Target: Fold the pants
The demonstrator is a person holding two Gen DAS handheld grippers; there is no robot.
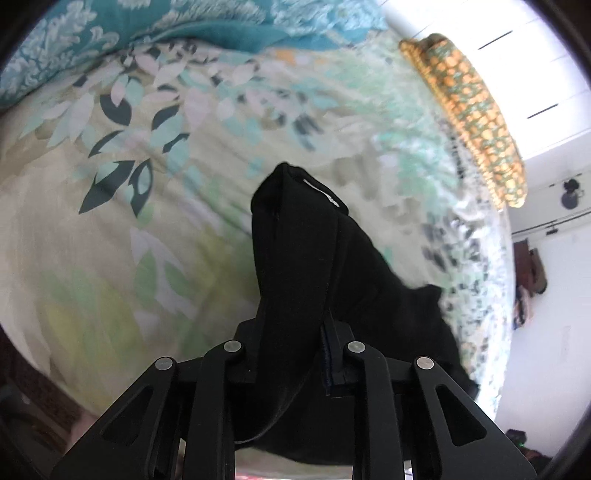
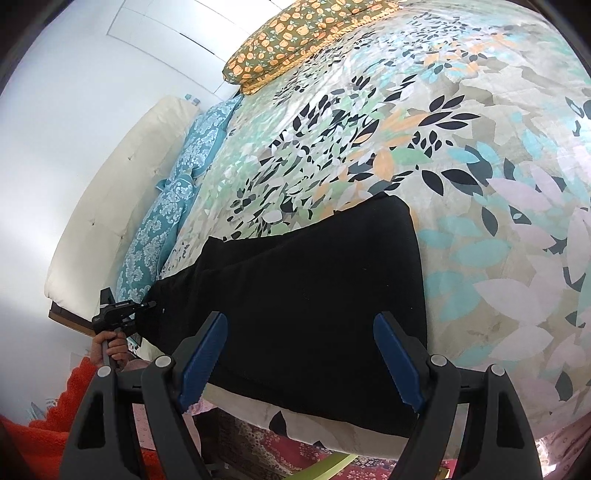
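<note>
Leaf-print bedspread (image 2: 424,155) under black pants (image 2: 295,288), orange floral pillow (image 2: 295,33), white wall (image 2: 74,110), left gripper (image 1: 291,354) clamping pants, right gripper (image 2: 301,358) wide, empty.

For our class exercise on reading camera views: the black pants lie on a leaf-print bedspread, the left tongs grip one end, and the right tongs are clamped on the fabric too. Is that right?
Not quite. The right tongs stand open above the black pants, gripping nothing, as the right wrist view shows. The leaf-print bedspread and the left tongs' grip are as stated.
</note>
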